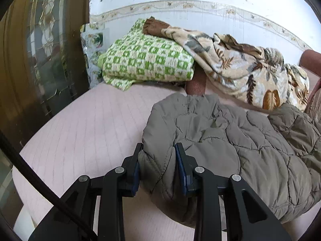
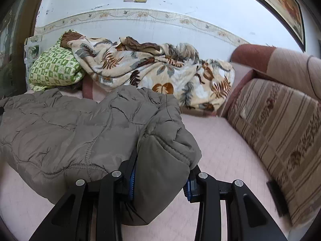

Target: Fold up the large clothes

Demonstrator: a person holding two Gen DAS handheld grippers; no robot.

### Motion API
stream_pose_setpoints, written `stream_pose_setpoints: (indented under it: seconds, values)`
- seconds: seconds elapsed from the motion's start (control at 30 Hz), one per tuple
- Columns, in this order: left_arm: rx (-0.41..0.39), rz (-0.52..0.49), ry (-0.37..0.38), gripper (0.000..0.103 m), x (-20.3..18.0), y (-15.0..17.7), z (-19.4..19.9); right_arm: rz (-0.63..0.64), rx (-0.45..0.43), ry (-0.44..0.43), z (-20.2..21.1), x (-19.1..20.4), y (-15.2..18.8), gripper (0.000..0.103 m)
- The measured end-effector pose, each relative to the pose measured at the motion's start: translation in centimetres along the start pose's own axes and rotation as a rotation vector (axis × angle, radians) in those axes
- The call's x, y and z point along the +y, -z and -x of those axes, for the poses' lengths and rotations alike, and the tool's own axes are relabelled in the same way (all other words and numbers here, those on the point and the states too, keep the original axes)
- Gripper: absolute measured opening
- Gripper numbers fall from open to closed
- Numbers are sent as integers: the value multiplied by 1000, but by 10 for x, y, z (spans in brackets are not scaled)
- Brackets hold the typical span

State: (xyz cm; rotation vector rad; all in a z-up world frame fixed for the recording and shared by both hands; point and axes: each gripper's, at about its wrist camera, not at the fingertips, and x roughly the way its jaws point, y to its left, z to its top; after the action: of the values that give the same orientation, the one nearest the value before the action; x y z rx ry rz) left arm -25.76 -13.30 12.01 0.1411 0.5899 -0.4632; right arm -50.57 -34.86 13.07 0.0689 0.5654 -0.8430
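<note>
A grey-brown quilted jacket [image 1: 230, 140] lies bunched on the pink sofa seat [image 1: 90, 124]. My left gripper [image 1: 158, 150] is shut on the jacket's left edge, with padded fabric filling the gap between the fingers. In the right wrist view the same jacket [image 2: 80, 128] spreads to the left. My right gripper [image 2: 160, 172] is shut on its thick right edge, and the fabric hides the fingertips. Both ends are held slightly above the seat [image 2: 220, 150].
A green checked blanket [image 1: 148, 60] and a leaf-patterned blanket [image 1: 250, 72] lie at the back against the white wall. A dark glass-panelled door [image 1: 40, 50] stands at the left. A striped sofa cushion [image 2: 280, 140] stands at the right.
</note>
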Motion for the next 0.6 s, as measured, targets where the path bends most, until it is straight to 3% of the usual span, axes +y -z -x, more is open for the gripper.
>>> stream_pose_setpoints:
  seconds: [0.17, 0.3, 0.37, 0.4, 0.5, 0.6]
  values:
    - [89, 7, 5, 32, 11, 39, 11, -18, 55, -23, 12, -5, 30, 39]
    - [145, -6, -67, 46, 16, 57, 4, -154, 185, -87, -2, -25, 58, 43]
    - [171, -8, -88, 60, 21, 60, 1, -246, 294, -141, -21, -38, 73, 52]
    - [167, 8, -108, 67, 25, 60, 3, -341, 336, -186, -27, -51, 79, 54]
    - [105, 80, -171, 68, 42, 56, 18, -589, 358, -298, -24, -88, 94, 65]
    - [-5, 129, -246, 68, 50, 52, 37, -666, 316, -260, 1, -106, 106, 69]
